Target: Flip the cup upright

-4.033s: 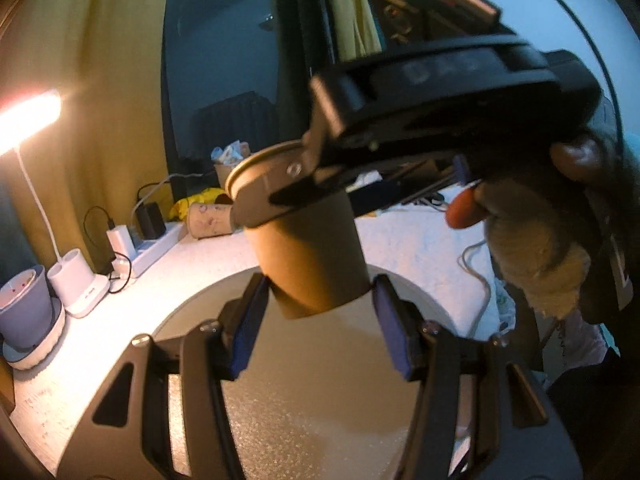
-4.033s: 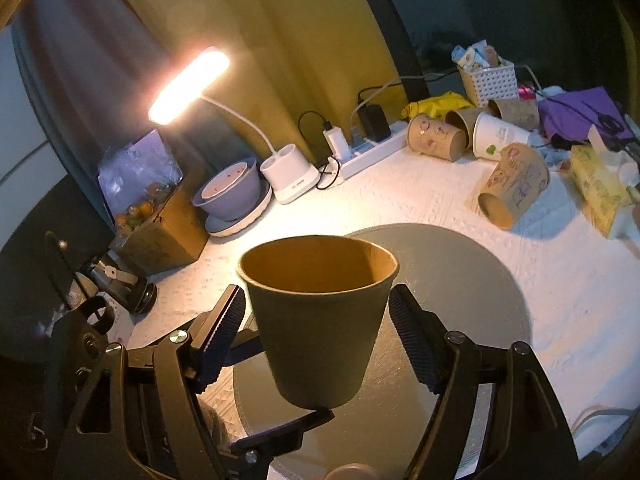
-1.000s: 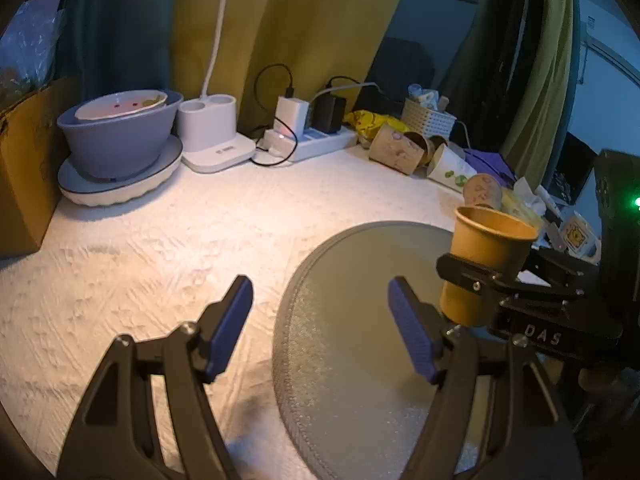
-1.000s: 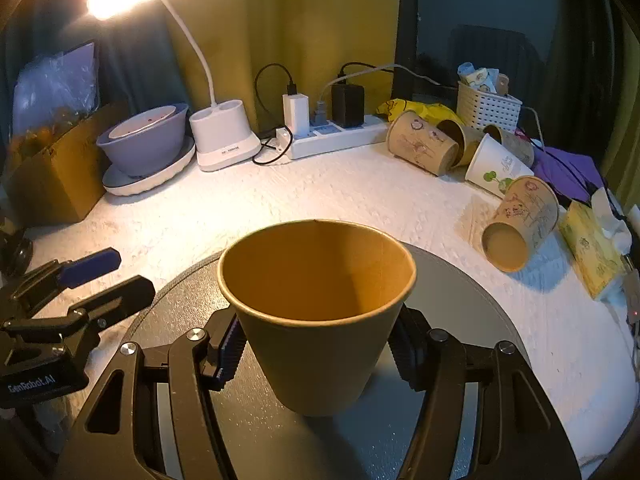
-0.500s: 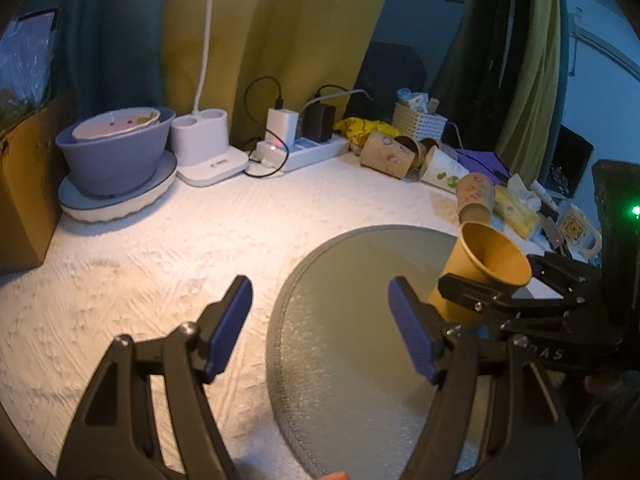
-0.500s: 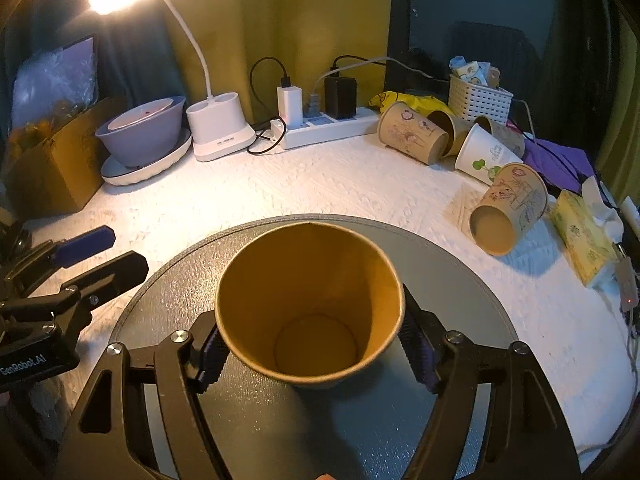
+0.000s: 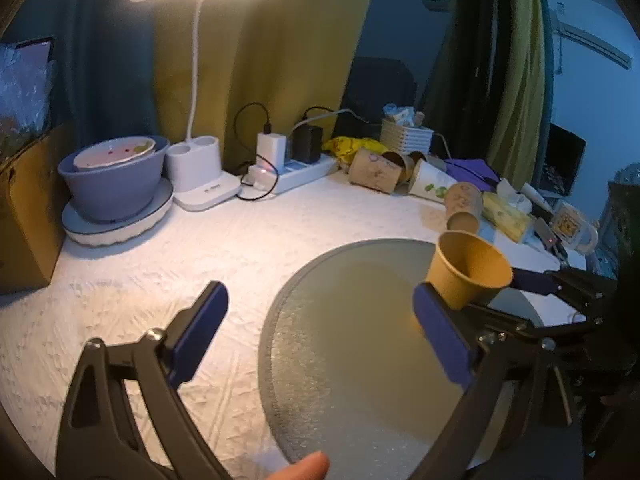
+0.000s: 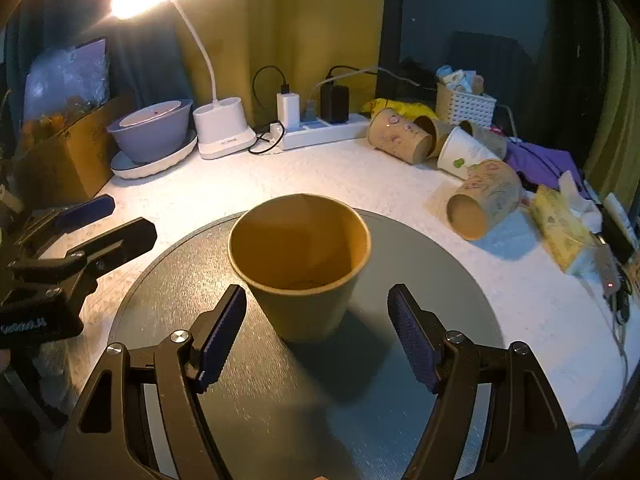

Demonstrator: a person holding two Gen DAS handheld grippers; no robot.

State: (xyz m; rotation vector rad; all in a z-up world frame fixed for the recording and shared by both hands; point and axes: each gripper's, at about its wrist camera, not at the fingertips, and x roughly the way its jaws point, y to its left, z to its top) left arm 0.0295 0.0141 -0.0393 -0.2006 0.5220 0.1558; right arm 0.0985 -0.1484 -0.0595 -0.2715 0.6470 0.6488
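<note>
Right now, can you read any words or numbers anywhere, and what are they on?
"...AI": white lettering on the black body of the left gripper, seen in the right wrist view; the letters before it are too blurred to read.
White plastic lamp base: a small grey label, too small to read.
Patterned paper cups lying on their sides: drawings only, no readable words.
Plain brown paper cup: no text.

One upright brown cup (image 8: 300, 264) on one round grey mat (image 8: 420, 420). Four paper cups (image 8: 402, 140) lying on their sides. One lamp (image 8: 222, 128), one bowl (image 8: 152, 130), one power strip (image 8: 324, 132), one basket (image 8: 464, 106).
</note>
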